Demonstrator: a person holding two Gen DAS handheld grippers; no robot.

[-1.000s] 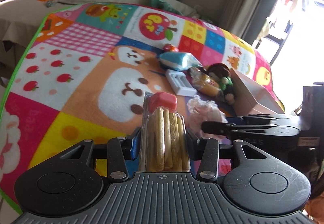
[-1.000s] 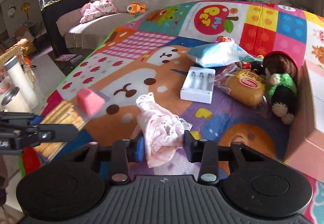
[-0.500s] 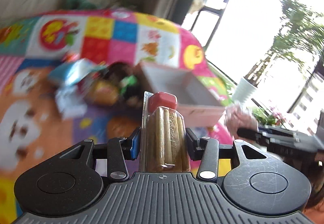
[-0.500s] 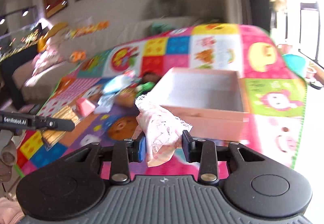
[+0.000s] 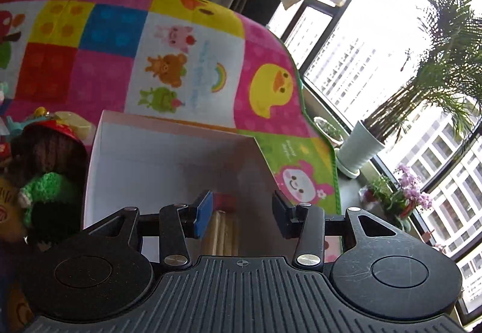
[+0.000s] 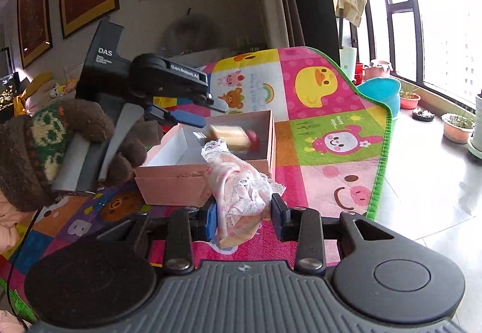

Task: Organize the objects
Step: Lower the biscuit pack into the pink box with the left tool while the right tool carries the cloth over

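Two grippers at the open pink cardboard box (image 6: pixel 168 182) on the patchwork cartoon play mat (image 6: pixel 331 92). Left gripper (image 5: pixel 241 209) is over the box interior with its blue pads well apart and pressing on nothing. Clear plastic pack of biscuit sticks with a red end piece (image 6: pixel 233 137) shows as a blurred shape inside the box walls in the right wrist view, just off the left fingertips (image 6: pixel 189 119); probably dropping or just landed, blur too heavy to say which. In the left view the pack (image 5: pixel 221 230) sits low between the pads, neither pad touching it.

Right gripper (image 6: pixel 242 217) is clamped on the bundle of pink-and-white lace fabric (image 6: pixel 241 185), held in front of the box's near wall, not over the opening yet.

Step in hand, as I read it: drop the lace in next. To do it well:
- clear the left gripper out first, it sits on the right's path to the opening
- carry the lace over the near wall before releasing; it's soft and could snag on the rim
- aim for the bare floor beside the pack
- brown knitted doll with green scarf (image 5: pixel 45 170) leans against the box's left wall, don't nudge it
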